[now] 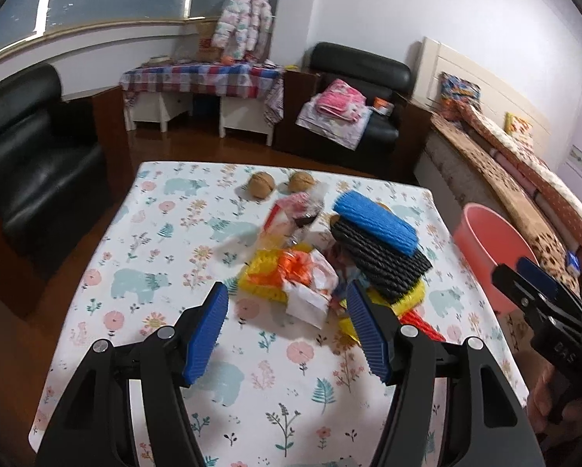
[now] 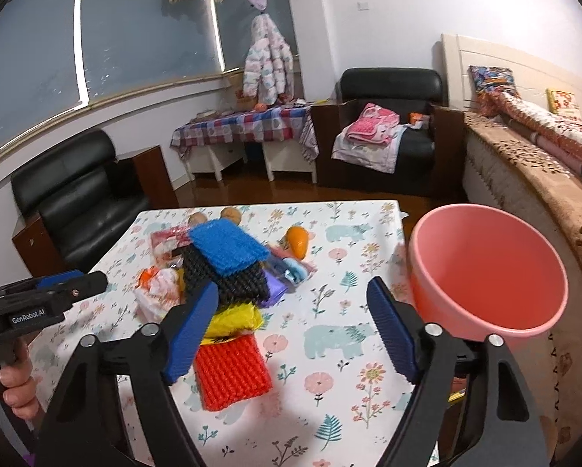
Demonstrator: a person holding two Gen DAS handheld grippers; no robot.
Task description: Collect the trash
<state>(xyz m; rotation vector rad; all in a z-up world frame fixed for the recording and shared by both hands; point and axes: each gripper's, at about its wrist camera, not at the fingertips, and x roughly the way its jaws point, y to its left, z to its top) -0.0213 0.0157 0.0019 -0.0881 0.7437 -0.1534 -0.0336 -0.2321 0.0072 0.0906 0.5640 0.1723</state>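
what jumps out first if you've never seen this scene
A bright heap of foam nets sits mid-table on the floral tablecloth: a blue net lies on a black one, with a yellow one and a red one nearer the camera. A pink basin stands at the table's right edge. Two walnuts lie toward the far edge.

Smooth matt plastic basin (image 2: 489, 272), ribbed foam nets (image 2: 228, 249), printed tablecloth (image 2: 329, 389).

Right claw (image 2: 292, 330) stands open above the floral worktop (image 2: 341, 369), with a red foam net (image 2: 232, 373) between its fingers (image 2: 191, 334) and the pink basin (image 2: 489, 276) just beside.
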